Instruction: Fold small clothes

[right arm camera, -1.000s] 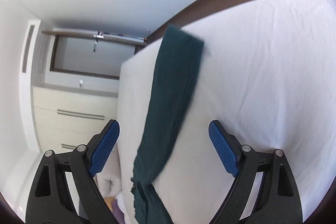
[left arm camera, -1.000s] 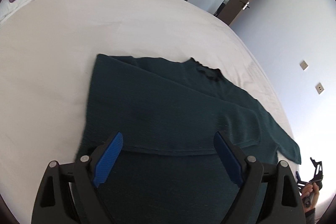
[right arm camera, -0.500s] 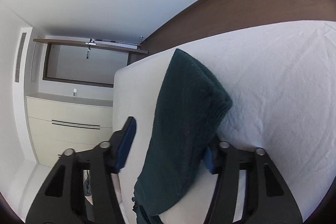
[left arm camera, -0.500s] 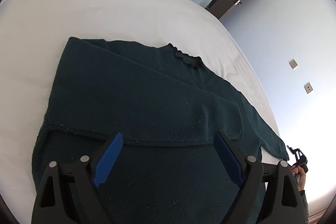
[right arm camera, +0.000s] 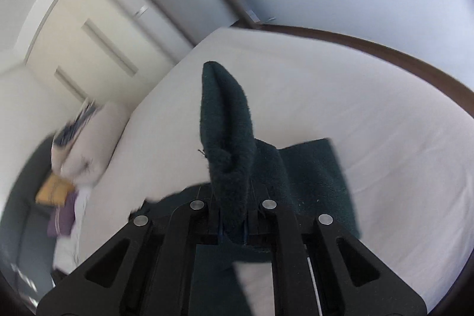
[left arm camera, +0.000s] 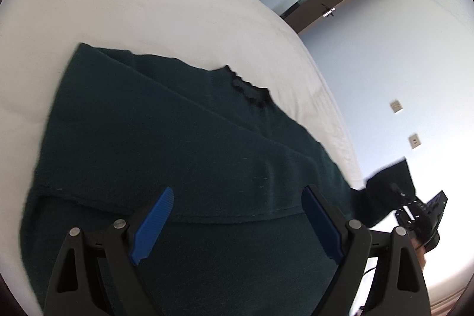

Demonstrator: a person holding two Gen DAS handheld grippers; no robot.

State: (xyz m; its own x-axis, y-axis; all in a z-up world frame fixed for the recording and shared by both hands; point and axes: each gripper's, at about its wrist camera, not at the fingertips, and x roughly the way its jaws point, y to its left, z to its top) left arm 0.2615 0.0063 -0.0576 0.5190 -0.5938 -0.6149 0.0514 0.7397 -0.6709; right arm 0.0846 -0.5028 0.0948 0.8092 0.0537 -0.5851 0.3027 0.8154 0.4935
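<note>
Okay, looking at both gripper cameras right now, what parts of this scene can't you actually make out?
- Left wrist view: the near hem of the dark green sweater is hidden behind the open left hand-held gripper and cut off by the bottom edge.
- Left wrist view: the right hand-held gripper is small, dark and near the rim; its jaws are unreadable there.
- Right wrist view: the pillows are motion-blurred, so their patterns are unclear.
- Right wrist view: the sleeve hides the pads clamping it.
</note>
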